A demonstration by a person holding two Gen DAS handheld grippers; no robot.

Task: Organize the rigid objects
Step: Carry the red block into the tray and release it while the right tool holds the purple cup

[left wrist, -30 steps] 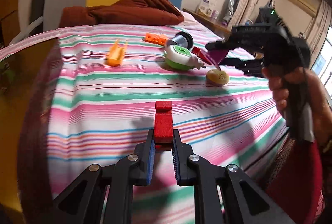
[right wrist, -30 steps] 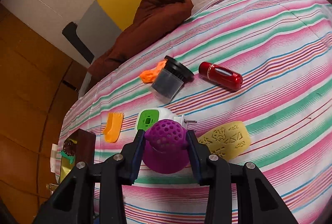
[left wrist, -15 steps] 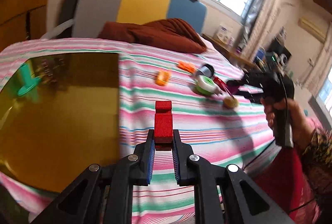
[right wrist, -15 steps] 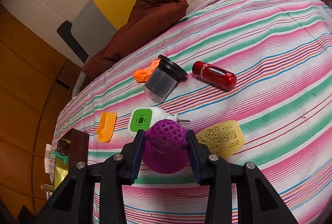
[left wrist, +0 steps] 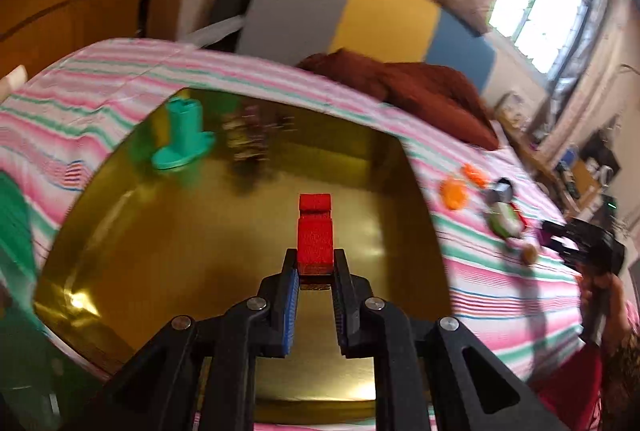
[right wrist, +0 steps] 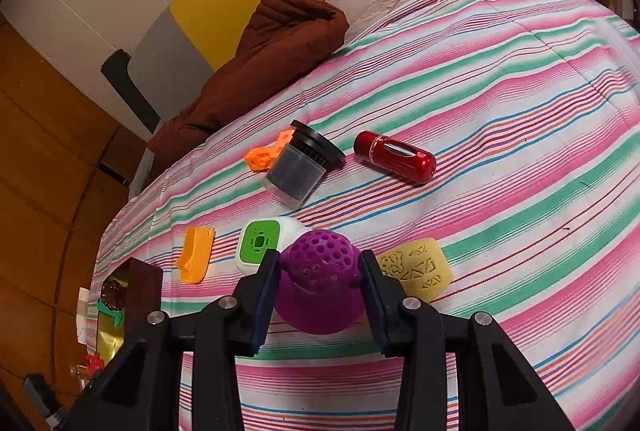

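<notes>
Over the gold tray [left wrist: 120, 231], red block [left wrist: 315, 231] lengthwise, seemingly pointing away

The left tongs [left wrist: 316, 271], clamped on the red block [left wrist: 315, 235], now hang over the gold tray [left wrist: 120, 231] instead of the striped bedspread [left wrist: 500, 279]. A teal piece [left wrist: 182, 139] and a dark, blurred item, possibly a pinecone [left wrist: 248, 135], come into sight inside the tray. The scattered objects and the right tongs [left wrist: 560, 243] slide to the far right edge.
</notes>
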